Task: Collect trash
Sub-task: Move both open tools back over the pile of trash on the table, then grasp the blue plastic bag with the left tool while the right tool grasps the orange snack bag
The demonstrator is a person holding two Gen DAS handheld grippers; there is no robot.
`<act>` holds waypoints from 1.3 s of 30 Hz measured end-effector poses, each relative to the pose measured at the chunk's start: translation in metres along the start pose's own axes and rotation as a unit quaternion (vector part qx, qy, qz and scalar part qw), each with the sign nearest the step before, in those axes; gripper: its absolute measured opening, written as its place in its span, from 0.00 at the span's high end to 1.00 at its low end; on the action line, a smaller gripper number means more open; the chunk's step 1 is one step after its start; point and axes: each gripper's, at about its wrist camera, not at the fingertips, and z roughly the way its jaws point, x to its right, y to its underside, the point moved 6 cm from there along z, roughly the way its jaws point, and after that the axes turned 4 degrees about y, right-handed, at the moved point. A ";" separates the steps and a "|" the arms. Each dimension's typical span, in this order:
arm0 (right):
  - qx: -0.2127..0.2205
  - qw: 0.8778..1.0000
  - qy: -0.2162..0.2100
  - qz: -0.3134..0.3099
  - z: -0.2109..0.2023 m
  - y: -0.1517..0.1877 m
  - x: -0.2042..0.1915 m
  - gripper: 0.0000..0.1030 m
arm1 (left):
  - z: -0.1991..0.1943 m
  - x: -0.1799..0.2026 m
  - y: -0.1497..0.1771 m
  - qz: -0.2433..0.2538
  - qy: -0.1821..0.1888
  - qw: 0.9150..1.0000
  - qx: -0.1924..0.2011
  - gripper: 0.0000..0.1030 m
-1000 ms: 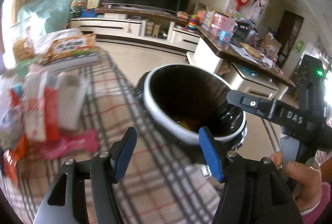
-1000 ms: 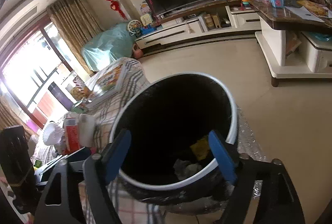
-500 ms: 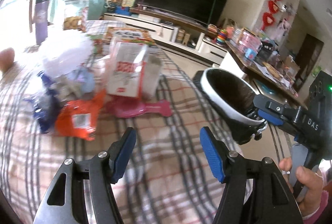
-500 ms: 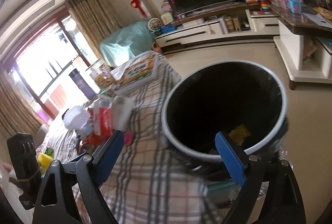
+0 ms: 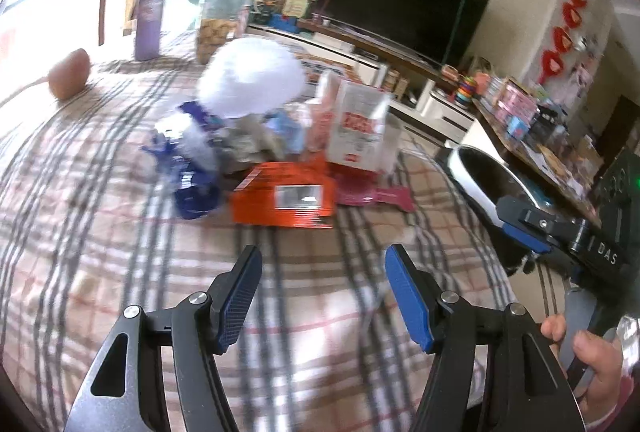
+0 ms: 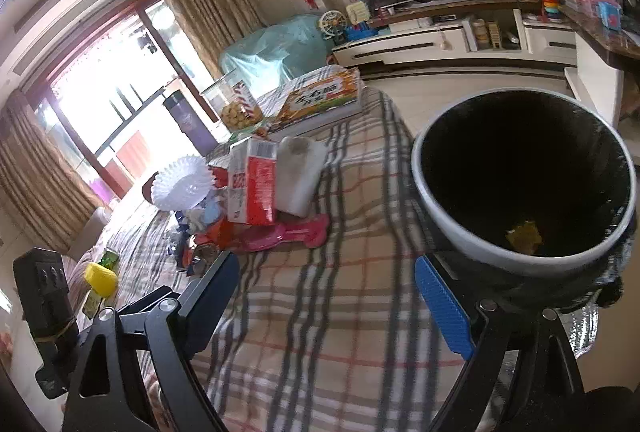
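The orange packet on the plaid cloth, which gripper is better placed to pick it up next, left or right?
Left, probably. The left gripper is open and empty, with the orange packet straight ahead. The right gripper, also empty, sits beside the trash bin, farther off.

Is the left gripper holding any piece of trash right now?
No, the left gripper hangs open above bare plaid cloth, short of the orange packet, with nothing between its blue pads.

1. Left gripper (image 5: 323,292) swung off the trash bin (image 5: 486,168), now over the plaid cloth (image 5: 100,232) facing the trash pile (image 5: 280,160) at twelve o'clock.
2. Bin shifted to three o'clock in the left view.
3. Right gripper (image 6: 326,296) drawn back from the bin's mouth, jaws wider, nothing between.
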 end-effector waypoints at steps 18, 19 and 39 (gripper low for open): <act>-0.028 0.999 -0.039 -0.011 0.034 0.011 -0.050 0.12 | -0.019 -0.044 -0.020 -0.062 -0.042 0.997 0.013 0.38; -0.028 0.999 -0.043 -0.013 0.035 0.011 -0.054 0.12 | -0.017 -0.048 -0.023 -0.065 -0.040 0.997 0.013 0.38; -0.071 0.994 -0.073 -0.050 0.085 0.024 -0.112 0.41 | 0.030 -0.085 -0.039 -0.056 -0.010 0.998 -0.019 0.89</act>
